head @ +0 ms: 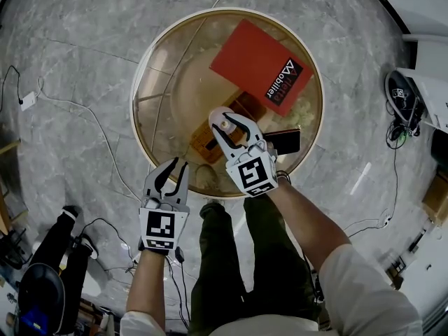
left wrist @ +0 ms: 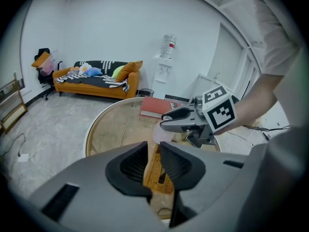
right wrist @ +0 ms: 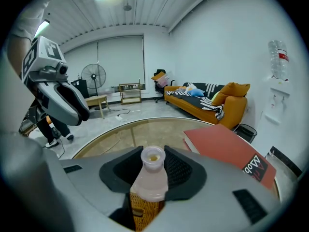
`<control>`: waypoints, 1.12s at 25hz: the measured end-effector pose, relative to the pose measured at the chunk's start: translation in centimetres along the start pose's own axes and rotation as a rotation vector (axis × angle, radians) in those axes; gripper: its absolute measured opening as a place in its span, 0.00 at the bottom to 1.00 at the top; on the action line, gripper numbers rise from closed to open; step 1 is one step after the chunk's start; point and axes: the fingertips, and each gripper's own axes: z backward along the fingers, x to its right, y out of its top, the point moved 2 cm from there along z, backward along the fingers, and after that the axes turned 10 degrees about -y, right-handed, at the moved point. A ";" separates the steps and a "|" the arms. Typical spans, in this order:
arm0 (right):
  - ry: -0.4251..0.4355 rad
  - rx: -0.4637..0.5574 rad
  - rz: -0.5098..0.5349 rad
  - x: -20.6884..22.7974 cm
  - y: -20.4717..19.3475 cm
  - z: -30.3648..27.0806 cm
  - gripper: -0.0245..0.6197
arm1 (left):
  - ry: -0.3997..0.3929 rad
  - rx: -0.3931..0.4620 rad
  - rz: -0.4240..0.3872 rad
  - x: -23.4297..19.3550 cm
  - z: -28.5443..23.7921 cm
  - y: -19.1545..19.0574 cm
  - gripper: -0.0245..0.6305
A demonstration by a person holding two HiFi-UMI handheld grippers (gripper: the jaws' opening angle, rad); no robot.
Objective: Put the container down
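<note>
The right tool point(head: 229, 126) covers most of the container point(right wrist: 152, 170) in the head view, where only its pale top shows between the fingertips. In the right gripper view the black pads hide its lower body and base, so I cannot tell whether it touches the glass or hangs above it. An orange woven thing point(right wrist: 142, 211) lies below the container, cut off by the tool body. I cannot tell whether it sits on the glass or under it.

The round glass worktop point(head: 134, 100) has a gold rim. Its left half is bare. A red book point(head: 260, 65) takes the far right part, and a dark phone point(head: 283, 142) lies just beside the right tool, near the rim. Cables point(head: 91, 117) trail over the marble floor to the left.

The right tool is clamped on the container, a small translucent bottle with an open mouth, upright, with a pad pressing each side of its body below the neck. It stands over the near middle of the worktop. The left tool point(head: 172, 176) hangs at the near edge of the rim, well apart from the container, its jaws a narrow gap apart with nothing between them.
</note>
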 end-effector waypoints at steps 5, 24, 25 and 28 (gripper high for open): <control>-0.021 -0.019 0.025 0.0 -0.8 0.2 0.30 | -0.001 0.002 -0.001 -0.1 -0.1 -0.1 0.17; -0.075 0.002 -0.042 2.2 2.1 9.1 0.33 | 0.003 0.042 -0.053 2.1 2.3 3.8 0.17; -0.086 0.003 -0.049 2.6 2.5 10.0 0.32 | 0.002 0.046 -0.060 2.4 2.5 4.3 0.17; -0.123 -0.012 -0.080 3.8 3.6 12.7 0.30 | 0.002 0.060 -0.080 3.2 3.5 5.9 0.17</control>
